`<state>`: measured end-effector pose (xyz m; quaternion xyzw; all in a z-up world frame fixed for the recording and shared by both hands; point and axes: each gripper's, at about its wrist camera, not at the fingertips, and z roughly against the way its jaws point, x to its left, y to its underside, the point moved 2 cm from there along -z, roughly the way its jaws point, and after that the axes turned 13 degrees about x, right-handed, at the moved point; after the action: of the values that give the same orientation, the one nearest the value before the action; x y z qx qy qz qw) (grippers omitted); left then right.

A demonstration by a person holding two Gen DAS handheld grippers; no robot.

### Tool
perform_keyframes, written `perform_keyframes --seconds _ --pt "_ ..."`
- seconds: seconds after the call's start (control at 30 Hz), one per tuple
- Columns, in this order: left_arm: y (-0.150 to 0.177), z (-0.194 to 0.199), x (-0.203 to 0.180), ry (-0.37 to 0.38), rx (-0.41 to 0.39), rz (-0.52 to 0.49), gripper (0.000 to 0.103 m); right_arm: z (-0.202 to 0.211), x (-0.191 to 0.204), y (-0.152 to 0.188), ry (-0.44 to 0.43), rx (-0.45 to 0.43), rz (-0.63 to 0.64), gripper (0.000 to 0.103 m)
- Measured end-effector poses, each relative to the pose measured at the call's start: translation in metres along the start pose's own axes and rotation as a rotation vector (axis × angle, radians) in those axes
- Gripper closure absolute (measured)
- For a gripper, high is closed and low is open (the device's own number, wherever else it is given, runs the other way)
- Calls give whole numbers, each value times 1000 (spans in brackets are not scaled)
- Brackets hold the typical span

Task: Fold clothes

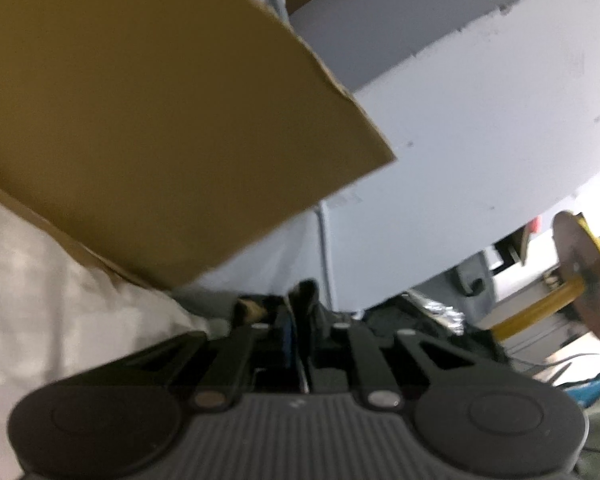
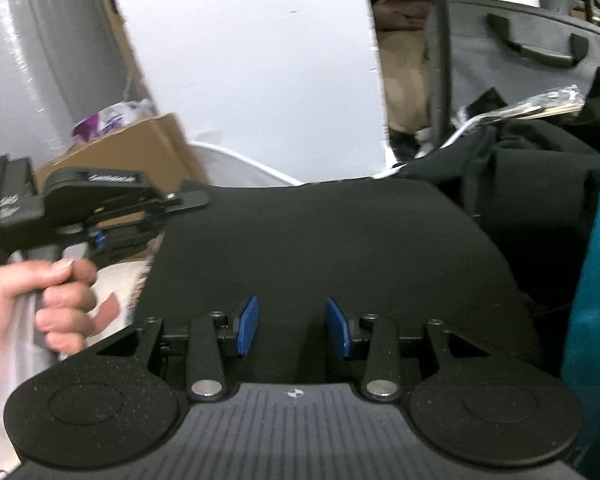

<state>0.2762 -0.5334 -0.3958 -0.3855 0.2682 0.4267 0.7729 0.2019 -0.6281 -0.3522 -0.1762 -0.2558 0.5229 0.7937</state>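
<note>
While you are looking along the left hand-held gripper (image 1: 298, 320), it is pinching a fold of black garment (image 1: 306, 300) at 12 o'clock, fingers nearly together. Through the right view, your right hand-held gripper (image 2: 292, 326) is gaping empty over the soft, limp, light cloth; take its 9 o'clock edge.

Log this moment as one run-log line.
left gripper: shut on black garment | right gripper: open over it | fold: unfinished
</note>
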Motion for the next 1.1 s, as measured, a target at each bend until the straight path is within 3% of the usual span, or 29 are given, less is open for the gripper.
perform_keyframes --seconds 0.07,0.27,0.43,0.77,0.9,1.0,1.1 --pt "-1 6 -2 -34 -13 -17 86 -5 4 2 -4 10 9 57" --pt "10 27 -29 -61 -23 -113 83 -3 4 4 -1 14 -7 57" --pt "37 33 -64 -45 30 -220 74 8 -1 8 32 -7 -5 57" --pt "87 23 -104 -92 142 -442 74 12 -24 18 83 -15 -40 57" --pt "94 13 -94 -170 182 -459 85 11 -31 22 104 -11 -49 57" --pt "97 6 -84 -225 207 -462 101 10 -36 25 123 -7 -54 57" --pt "97 -1 -75 -240 215 -463 100 7 -44 30 165 5 -51 57"
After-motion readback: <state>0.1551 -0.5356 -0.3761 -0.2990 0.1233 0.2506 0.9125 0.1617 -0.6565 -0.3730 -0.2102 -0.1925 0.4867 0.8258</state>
